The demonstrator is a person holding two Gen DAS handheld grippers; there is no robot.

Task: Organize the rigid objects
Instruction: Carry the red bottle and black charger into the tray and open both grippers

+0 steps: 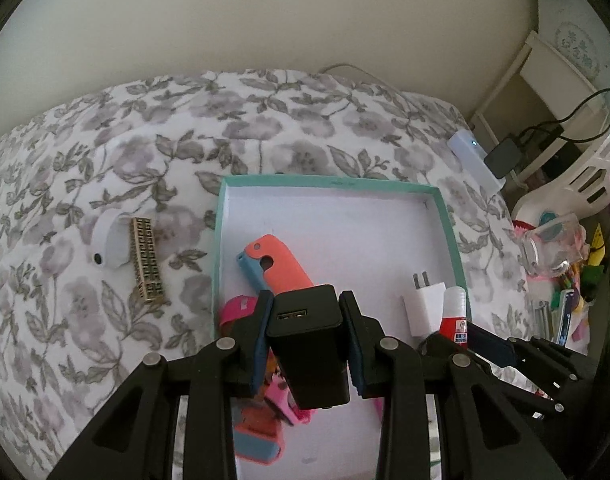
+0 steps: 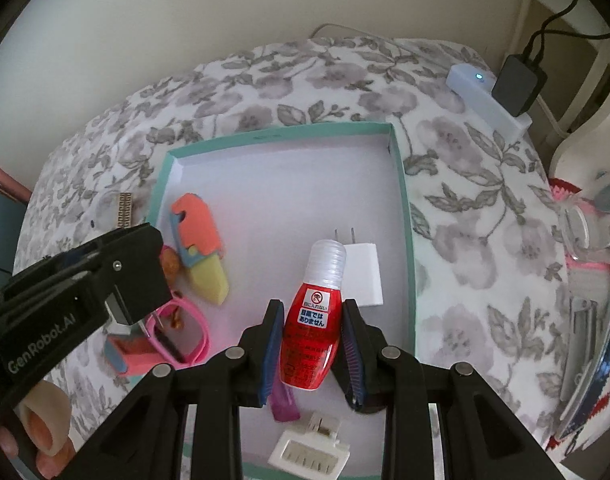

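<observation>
My left gripper is shut on a black USB charger and holds it above the near left of the teal-rimmed white box. My right gripper is shut on a red glue bottle with a white cap, over the box's near right part. In the box lie a coral and blue toy knife, a white plug adapter, pink glasses and a white connector block. The left gripper shows at the left of the right wrist view.
On the floral bedspread left of the box lie a white camera-like device and a gold patterned block. A white power strip with a black adapter lies at the far right corner. Cluttered stationery and a jar stand at the right.
</observation>
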